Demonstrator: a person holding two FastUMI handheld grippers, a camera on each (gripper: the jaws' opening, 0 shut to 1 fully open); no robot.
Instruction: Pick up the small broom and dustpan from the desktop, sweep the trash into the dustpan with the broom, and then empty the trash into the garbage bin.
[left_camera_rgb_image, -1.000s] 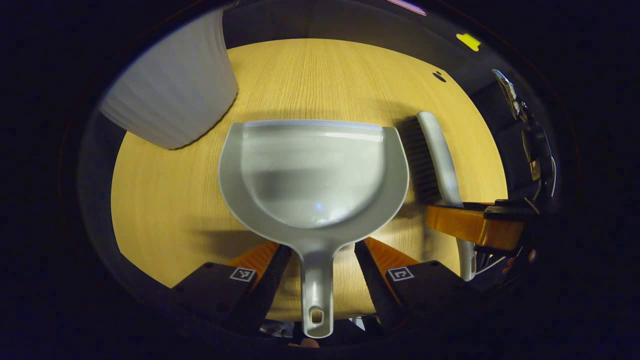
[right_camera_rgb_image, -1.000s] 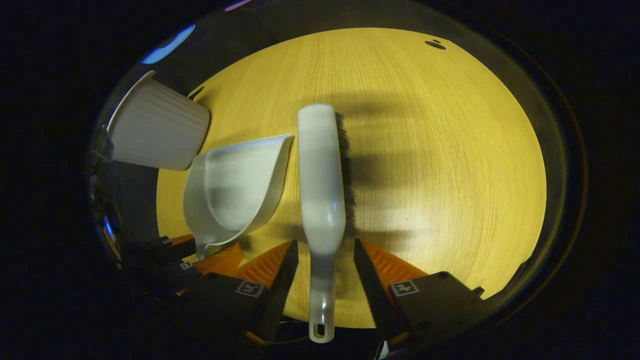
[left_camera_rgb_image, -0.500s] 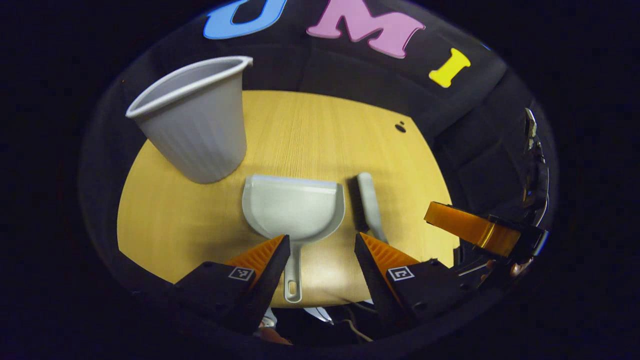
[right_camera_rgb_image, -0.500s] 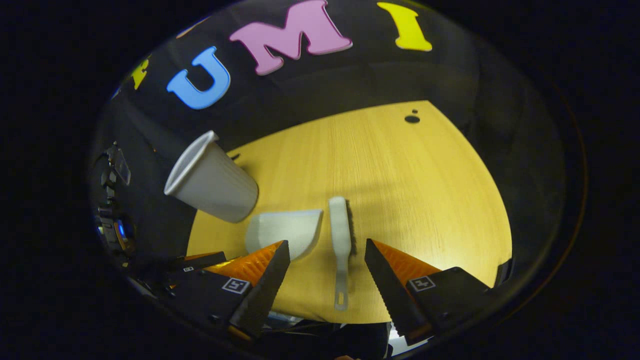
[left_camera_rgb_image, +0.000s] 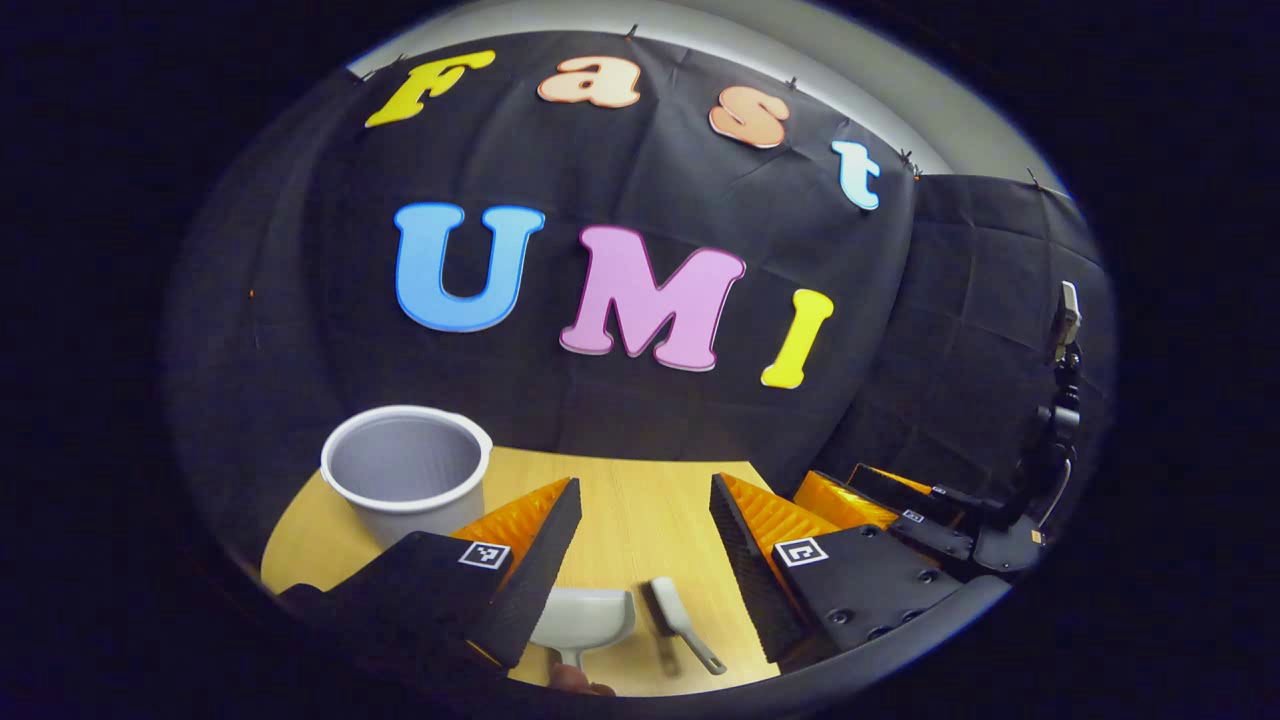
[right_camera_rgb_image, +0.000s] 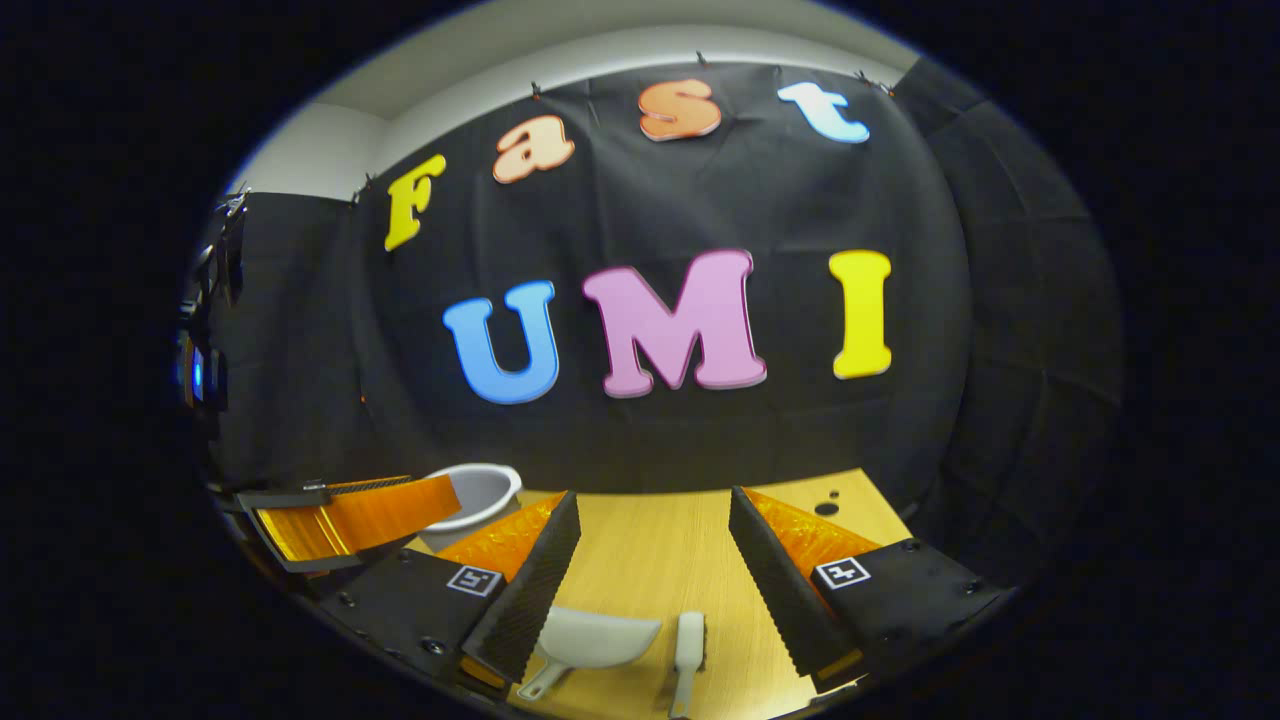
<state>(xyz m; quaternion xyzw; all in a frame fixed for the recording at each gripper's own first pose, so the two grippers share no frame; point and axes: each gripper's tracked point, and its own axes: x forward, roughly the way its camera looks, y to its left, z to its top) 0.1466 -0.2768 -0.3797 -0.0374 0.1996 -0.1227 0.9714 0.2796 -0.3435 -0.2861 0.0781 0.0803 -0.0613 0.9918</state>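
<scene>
1. Left gripper (left_camera_rgb_image: 640, 545) and right gripper (right_camera_rgb_image: 650, 560) raised above the counter (left_camera_rgb_image: 620, 500), jaws spread, pinching nothing;
2. Dustpan (left_camera_rgb_image: 585, 615) and broom (left_camera_rgb_image: 672, 610) lying side by side on the counter;
3. Garbage bin (left_camera_rgb_image: 405, 480) upright, far left.

L gripper (left_camera_rgb_image: 640, 530) jaws apart, R gripper (right_camera_rgb_image: 650, 545) likewise

Between my left gripper's (left_camera_rgb_image: 640, 545) spread fingers the desk (left_camera_rgb_image: 620, 520) lies bare as far as the wall, with the dustpan (left_camera_rgb_image: 583, 618) and broom (left_camera_rgb_image: 678, 625) low beneath them. The bin (left_camera_rgb_image: 405, 475) stands upright at the far left of the desk, blocking that side. My right gripper (right_camera_rgb_image: 650, 565) also has bare wood ahead, my other gripper close on its left.
</scene>
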